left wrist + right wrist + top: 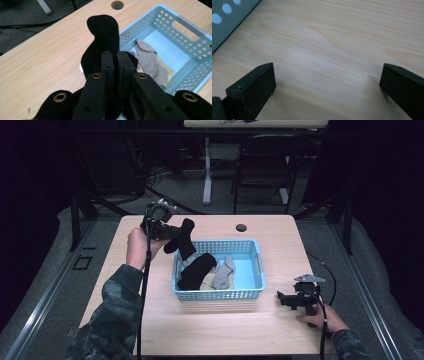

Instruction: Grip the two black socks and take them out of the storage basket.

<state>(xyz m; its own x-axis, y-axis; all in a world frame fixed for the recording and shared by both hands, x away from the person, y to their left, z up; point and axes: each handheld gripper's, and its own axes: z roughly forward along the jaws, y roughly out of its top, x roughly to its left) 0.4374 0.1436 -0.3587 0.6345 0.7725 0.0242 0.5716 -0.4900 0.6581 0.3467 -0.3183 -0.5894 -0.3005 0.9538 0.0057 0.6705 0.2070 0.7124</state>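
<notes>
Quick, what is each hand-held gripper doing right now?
Left hand-held gripper: closed on a black sock, held up beside the blue basket.
Right hand-held gripper: open, holding nothing, over the table.

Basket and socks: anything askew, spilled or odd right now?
Nothing stands out. The blue basket sits square on the table, with a black sock and a grey sock inside. The left hand-held gripper is shut on another black sock.
</notes>
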